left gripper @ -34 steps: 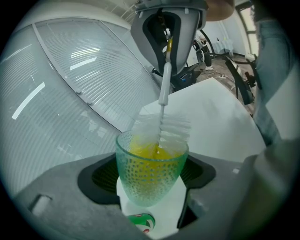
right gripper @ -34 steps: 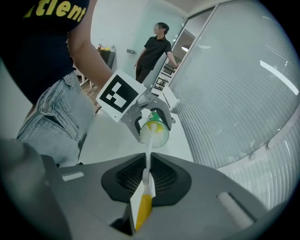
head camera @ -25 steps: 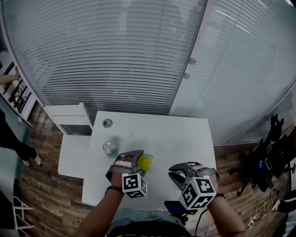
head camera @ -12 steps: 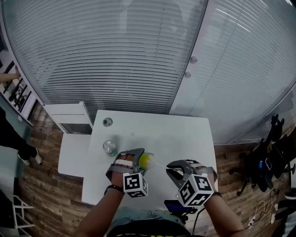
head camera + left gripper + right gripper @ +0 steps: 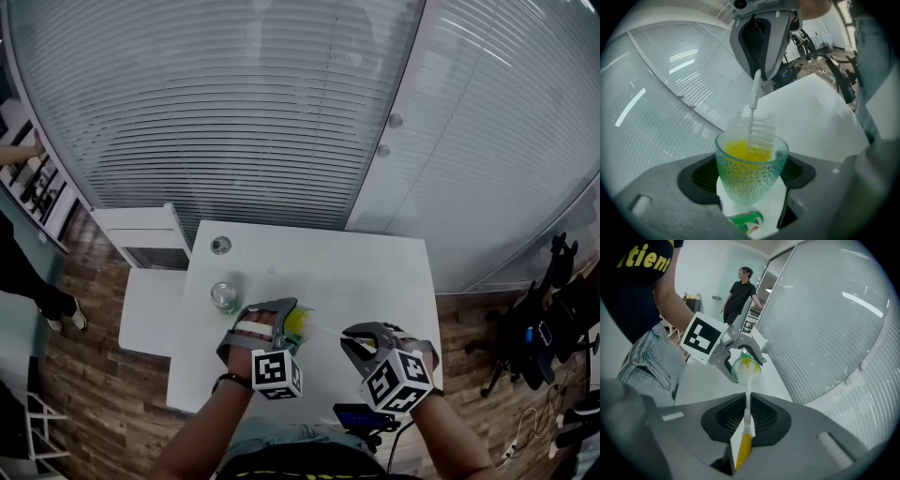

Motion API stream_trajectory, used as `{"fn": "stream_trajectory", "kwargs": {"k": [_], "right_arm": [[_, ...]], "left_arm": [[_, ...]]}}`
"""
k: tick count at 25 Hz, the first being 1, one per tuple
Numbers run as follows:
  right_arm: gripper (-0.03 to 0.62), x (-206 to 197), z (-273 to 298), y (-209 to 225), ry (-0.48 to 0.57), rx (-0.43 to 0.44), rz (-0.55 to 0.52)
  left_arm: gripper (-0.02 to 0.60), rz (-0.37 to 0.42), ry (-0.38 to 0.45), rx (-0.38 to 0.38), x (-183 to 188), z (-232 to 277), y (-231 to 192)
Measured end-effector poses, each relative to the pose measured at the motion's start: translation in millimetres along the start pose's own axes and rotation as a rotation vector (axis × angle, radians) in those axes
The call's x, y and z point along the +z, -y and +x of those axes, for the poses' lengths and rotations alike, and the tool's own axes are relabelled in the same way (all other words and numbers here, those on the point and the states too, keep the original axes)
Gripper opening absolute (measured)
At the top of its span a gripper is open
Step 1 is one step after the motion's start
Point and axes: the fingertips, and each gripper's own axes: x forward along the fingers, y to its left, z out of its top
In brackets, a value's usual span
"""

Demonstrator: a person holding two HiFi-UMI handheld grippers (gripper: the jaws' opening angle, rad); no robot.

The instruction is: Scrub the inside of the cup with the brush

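While clamped in left claw [image 5: 752, 177], dimpled green cup [image 5: 747, 185]; bristly white brush [image 5: 758, 130] pinched in right claw [image 5: 746, 417].

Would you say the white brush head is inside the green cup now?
Partly inside: the white bristle brush head dips below the dimpled green glass cup's rim, upper bristles above.

White table [image 5: 366, 277] with a clear glass [image 5: 223, 296] and a small round object [image 5: 220, 246] near its left edge; white cabinet [image 5: 141, 228] stands alongside.
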Motion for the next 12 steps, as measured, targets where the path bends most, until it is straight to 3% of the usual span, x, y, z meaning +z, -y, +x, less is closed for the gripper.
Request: {"fn": "stream_trajectory", "kwargs": {"k": [12], "right_arm": [[0.035, -1, -6, -19, 0.007, 0.009, 0.013]], "left_arm": [[0.388, 0.008, -0.013, -0.001, -3, 2, 1]]}}
